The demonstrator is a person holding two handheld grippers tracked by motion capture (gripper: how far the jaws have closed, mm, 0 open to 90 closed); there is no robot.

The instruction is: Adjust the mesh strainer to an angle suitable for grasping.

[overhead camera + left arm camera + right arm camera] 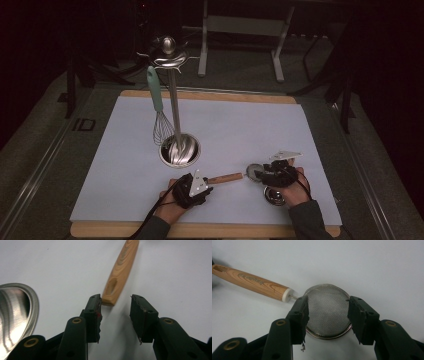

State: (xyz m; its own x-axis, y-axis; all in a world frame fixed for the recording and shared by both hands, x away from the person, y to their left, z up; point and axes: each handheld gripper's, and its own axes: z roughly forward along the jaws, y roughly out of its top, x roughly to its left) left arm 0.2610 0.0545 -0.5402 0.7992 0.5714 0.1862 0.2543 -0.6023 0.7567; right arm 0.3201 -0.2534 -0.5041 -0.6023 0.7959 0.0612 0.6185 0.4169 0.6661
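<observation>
black jaws of the left gripper (115, 315) rose closest to the lens in the left gripper view, standing apart with a clear gap between them. the butt end of the wooden handle (121, 271) lay just beyond that gap, close against the left-hand jaw's tip; whether it touched could not be told. nothing was clamped yet.

in the right gripper view the right gripper (327, 312) was likewise spread, its jaws flanking the round mesh bowl of the strainer (327, 308), one on each side of the rim. they looked close to the rim but no grip could be made out, so it read as open around the mesh, not shut on it.

from the high view the strainer (252, 171) lay flat on the white mat (120, 165) near the front edge, handle (225, 177) pointing toward the left gripper (207, 186) and mesh head under the right gripper (262, 172). a small steel bowl (274, 196) sat just beneath the right hand. farther back stood the utensil stand (179, 149) with a whisk (160, 112) hanging from one of its hooks.

the step in hand appeared to be the approach for picking the strainer up. the next move likely called for the left gripper to slide forward so the handle sat squarely between the jaws, then close; the off-centre line-up risked nudging the handle aside instead.
</observation>
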